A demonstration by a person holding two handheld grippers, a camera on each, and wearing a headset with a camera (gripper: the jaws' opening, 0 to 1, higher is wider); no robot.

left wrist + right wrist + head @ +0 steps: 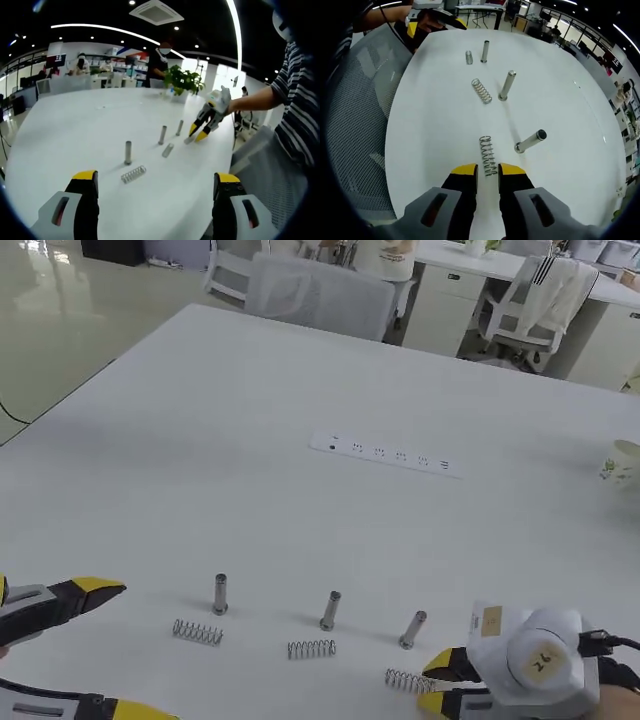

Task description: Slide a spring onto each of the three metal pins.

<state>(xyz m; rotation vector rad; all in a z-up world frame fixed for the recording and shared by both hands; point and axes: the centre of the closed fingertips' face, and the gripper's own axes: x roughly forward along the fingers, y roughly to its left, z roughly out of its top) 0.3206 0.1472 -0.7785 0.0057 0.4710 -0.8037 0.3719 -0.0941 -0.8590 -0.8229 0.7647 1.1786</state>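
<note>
Right gripper (488,170): jaws narrowly parted, straddling the near end of the spring (488,155), not pinching.
Left gripper (156,176): jaws wide apart, empty.
Pins (330,610): three upright, bare; a spring lies at each one's 6 o'clock.
Risk: an end-only grip may let the spring pivot or flick away.
Cup (622,462): 3 o'clock in head view, contents unseen.

I count three metal pins (330,610) in a row near the front edge of the table (200,420), and three springs (311,649) lying flat, one in front of each pin. Nearer the far edge I see one power strip (385,454), at the right edge one cup (625,462), and two grippers: the left gripper (115,650) and the right gripper (432,687)
</note>
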